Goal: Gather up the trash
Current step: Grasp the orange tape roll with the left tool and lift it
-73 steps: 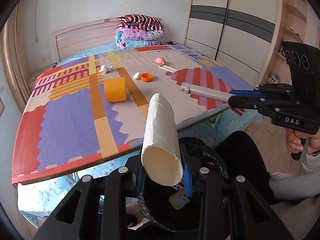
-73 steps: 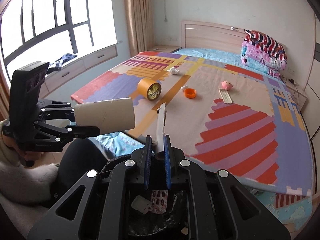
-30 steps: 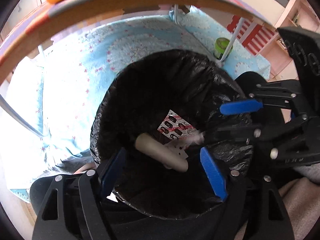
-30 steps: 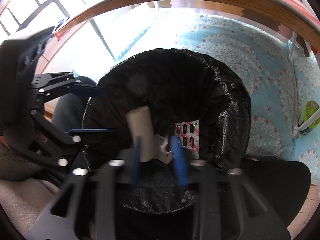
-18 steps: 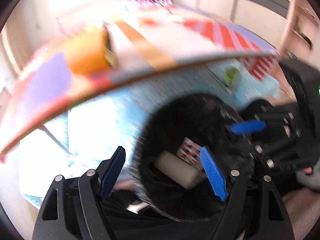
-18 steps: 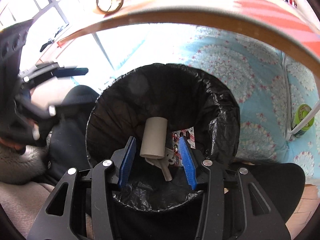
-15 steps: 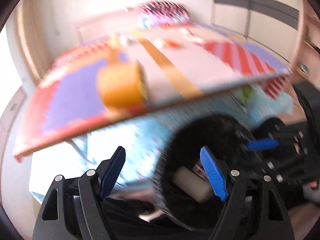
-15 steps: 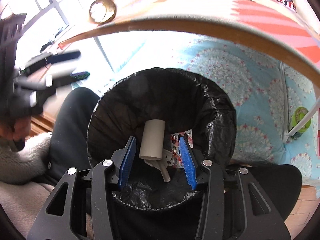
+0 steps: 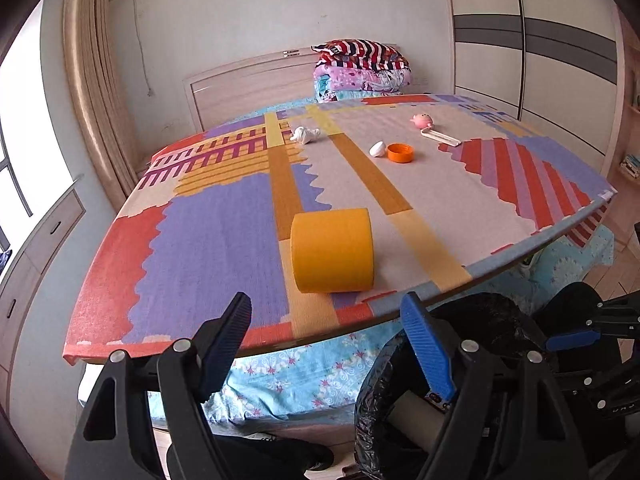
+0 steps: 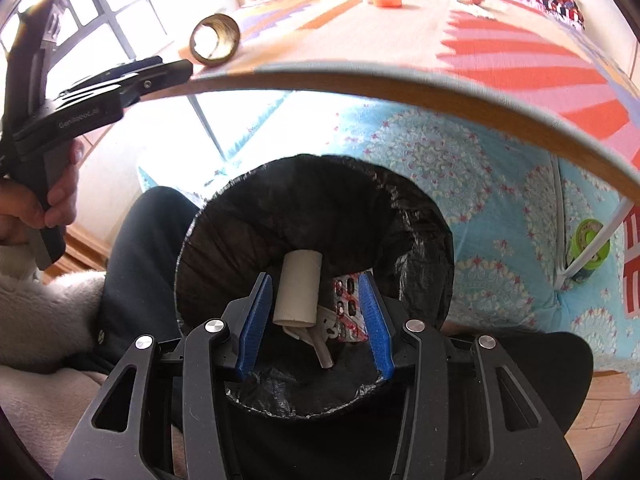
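Both tools spread, empty: left tool [image 9: 326, 330] faces tape roll [image 9: 332, 255] near surface [image 9: 192, 248] edge; right tool [image 10: 316, 320] over bin [image 10: 424, 240]. Risk: nudged roll rolls off.

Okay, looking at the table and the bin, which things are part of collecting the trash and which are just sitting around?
Part of the job:
- bin with black liner
- cardboard tube, already in it
- blister pack, also inside
- orange tape roll
- orange cap
- crumpled tissue

Just lying about:
- folded blankets
- pink toy
- green tub on the floor
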Motion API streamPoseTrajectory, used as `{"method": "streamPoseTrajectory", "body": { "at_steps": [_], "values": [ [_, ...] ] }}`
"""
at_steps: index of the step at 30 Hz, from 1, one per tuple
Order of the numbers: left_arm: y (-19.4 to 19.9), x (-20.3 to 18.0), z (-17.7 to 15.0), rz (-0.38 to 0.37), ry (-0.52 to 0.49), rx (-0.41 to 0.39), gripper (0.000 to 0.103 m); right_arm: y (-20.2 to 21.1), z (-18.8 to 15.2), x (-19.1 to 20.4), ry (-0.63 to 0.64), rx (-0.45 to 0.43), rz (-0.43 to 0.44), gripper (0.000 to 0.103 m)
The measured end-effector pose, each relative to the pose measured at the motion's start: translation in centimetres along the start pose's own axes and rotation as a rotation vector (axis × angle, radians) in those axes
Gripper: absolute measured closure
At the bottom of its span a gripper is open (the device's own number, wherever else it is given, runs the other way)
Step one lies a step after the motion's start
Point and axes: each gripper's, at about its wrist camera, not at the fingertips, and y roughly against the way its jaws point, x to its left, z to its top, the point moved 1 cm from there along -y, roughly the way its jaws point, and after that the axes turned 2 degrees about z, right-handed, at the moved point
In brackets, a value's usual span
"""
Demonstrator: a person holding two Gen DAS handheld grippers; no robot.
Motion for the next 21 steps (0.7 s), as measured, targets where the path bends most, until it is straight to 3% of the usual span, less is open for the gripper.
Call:
{"method": "streamPoseTrajectory", "body": {
  "at_steps": [8,10,12,15,21],
  "values": [
    [-0.4,0.1,1.0,-0.027,0.018,-0.007,0.03,4.2,2.7,0.7,0.051,-0.142,0.02,0.058],
    [-0.6,0.2,1.1,-0.033,0.023,-0.004,0.035,5.1,3.6,0.6,0.051,-0.18,0.032,0.058],
    [-0.8,0.2,1.2,-0.043,0.024,0.0,0.05,5.9,4.5,0.4,0.056,-0.214,0.038,0.058],
    [-1.1,0.3,1.4,-0.059,0.025,0.006,0.061,6.3,6.2,0.0,0.072,-0.246,0.025,0.058],
    [-1.4,0.1,2.2,-0.083,0.0,0.004,0.064,5.6,9.8,-1.0,0.101,-0.275,-0.005,0.058]
  ]
}}
